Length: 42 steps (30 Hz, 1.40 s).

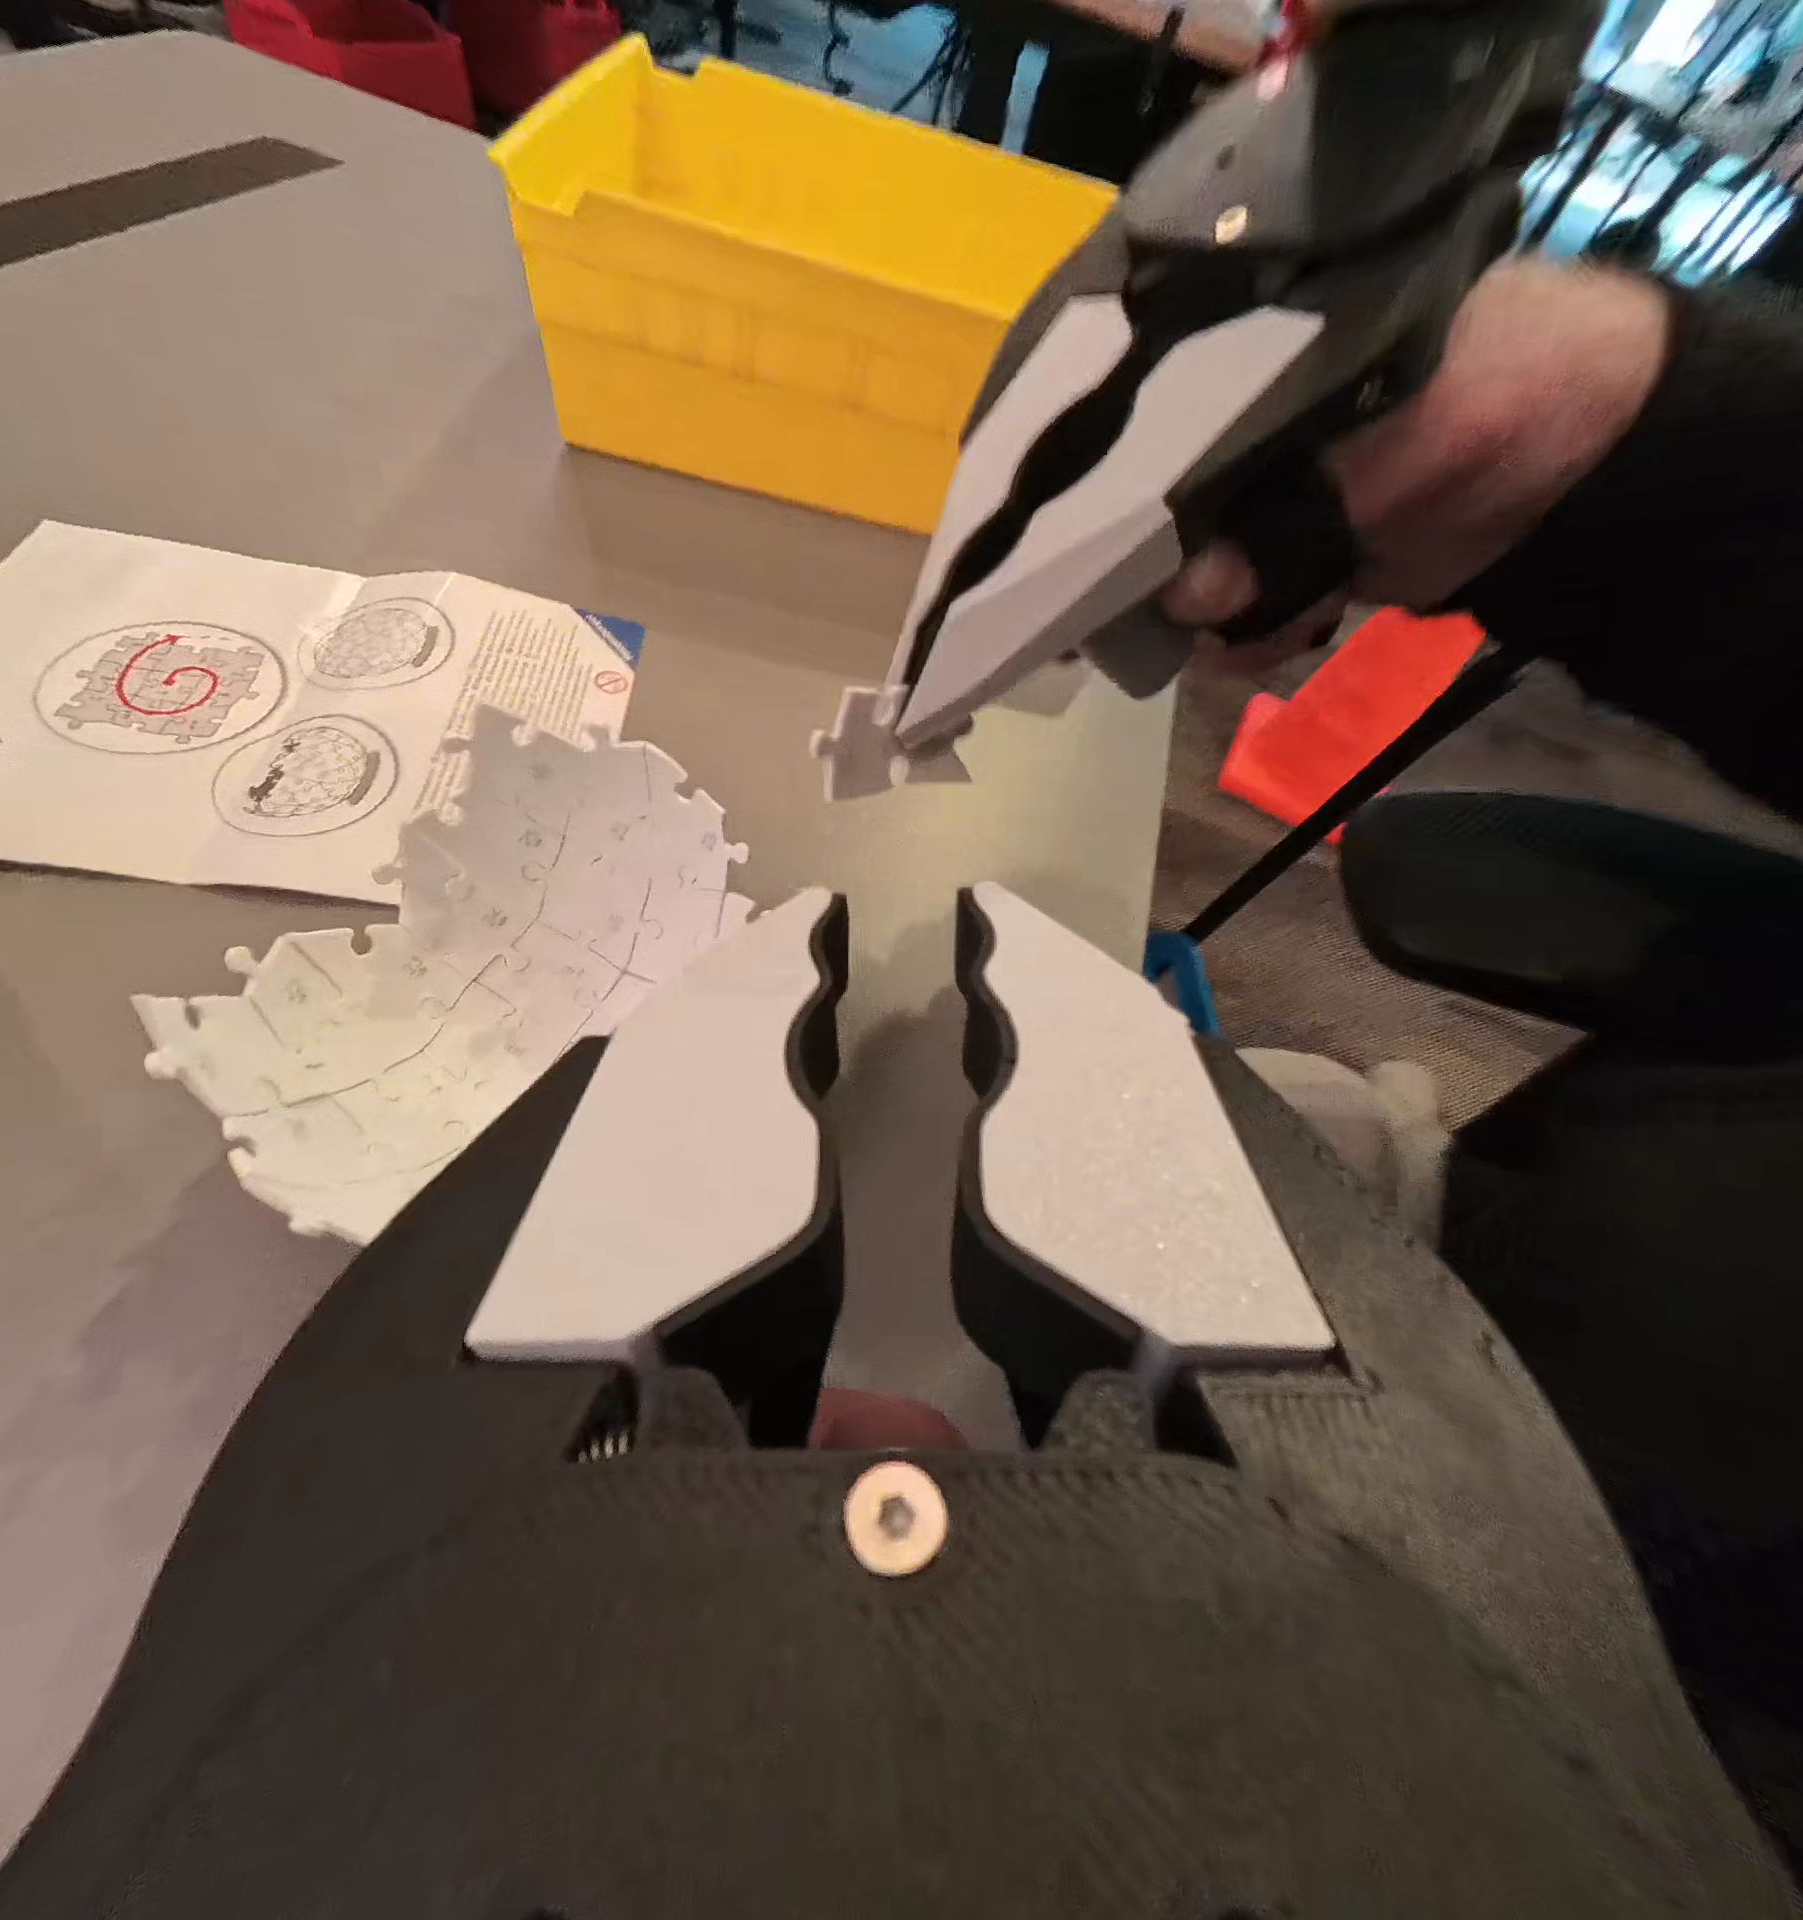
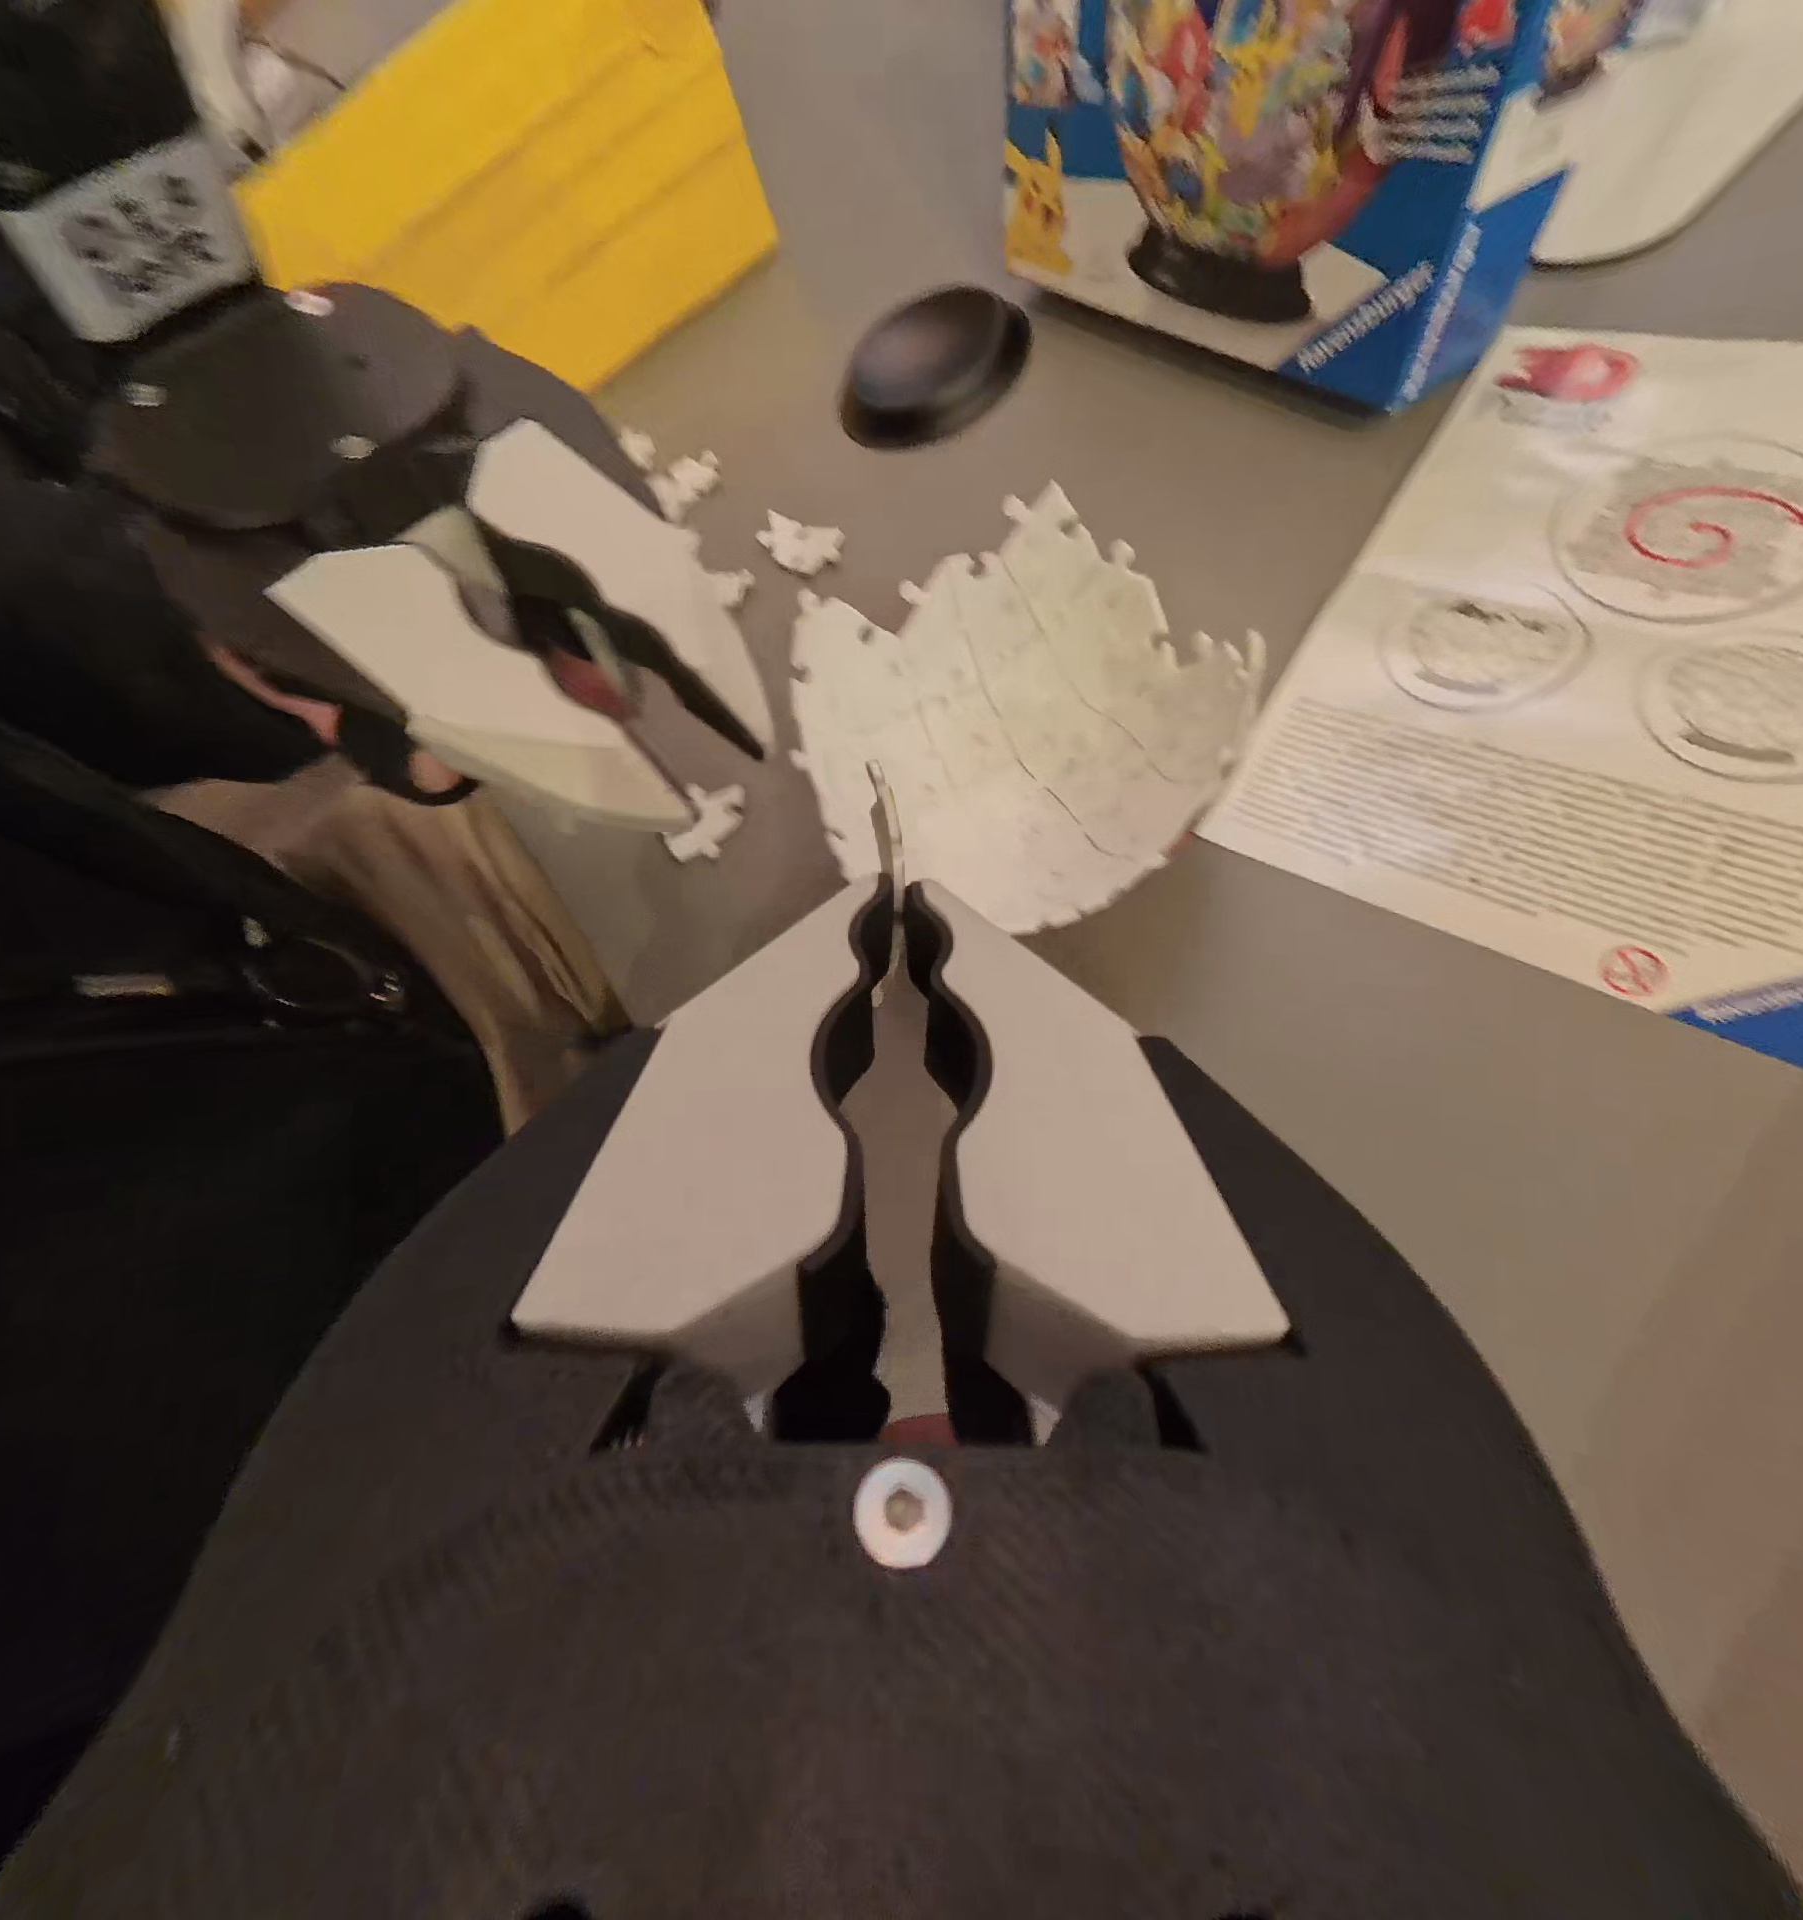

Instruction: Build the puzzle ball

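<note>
Right hand-held gripper [image 2: 895, 904] pinches a puzzle piece [image 1: 861, 750]; left hand-held gripper [image 1: 902, 914] gapes empty — next, seat it on the half-built shell [image 2: 1022, 717] at twelve o'clock.

My left gripper [image 1: 902, 914]: black 3D-printed body with a ribbed, layered surface and one silver hex-socket screw [image 1: 895, 1519] on the centre line. Fingers [image 1: 689, 1132]: flat pale grey faces, black wavy inner edges, tapering to points. A small spring coil shows at the left finger's root.

My right gripper [image 2: 895, 899]: same black body, same silver screw [image 2: 902, 1510], same grey fingers [image 2: 731, 1153] with black scalloped edges.

Worn: black sleeves; a black fingerless glove [image 1: 1281, 540] on my right hand.
</note>
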Each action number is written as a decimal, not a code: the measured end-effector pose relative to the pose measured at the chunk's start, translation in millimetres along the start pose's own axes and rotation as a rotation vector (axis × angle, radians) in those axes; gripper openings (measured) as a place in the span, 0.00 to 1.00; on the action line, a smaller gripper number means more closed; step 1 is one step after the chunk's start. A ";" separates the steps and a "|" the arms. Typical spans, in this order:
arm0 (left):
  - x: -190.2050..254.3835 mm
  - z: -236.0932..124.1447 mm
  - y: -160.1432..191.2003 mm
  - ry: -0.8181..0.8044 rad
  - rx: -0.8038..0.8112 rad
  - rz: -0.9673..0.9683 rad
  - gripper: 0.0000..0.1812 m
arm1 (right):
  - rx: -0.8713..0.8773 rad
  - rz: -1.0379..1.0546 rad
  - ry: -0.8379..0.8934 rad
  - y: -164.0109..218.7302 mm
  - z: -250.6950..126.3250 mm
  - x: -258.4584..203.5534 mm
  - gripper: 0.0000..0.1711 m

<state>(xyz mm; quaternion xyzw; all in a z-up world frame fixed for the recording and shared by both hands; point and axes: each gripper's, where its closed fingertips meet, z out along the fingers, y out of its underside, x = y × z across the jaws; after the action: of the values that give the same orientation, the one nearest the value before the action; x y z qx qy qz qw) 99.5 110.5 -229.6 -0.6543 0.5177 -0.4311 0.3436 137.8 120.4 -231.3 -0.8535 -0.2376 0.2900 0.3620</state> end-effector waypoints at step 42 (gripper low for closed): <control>-7.5 43.5 71.5 -0.306 -0.308 0.378 0.12 | -0.381 -0.022 -0.029 66.4 32.5 3.0 0.00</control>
<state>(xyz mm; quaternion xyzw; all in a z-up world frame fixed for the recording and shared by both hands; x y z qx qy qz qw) 111.7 101.7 -312.2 -0.6480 0.6320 -0.1722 0.3886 131.2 96.3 -300.9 -0.8997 -0.3026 0.2479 0.1937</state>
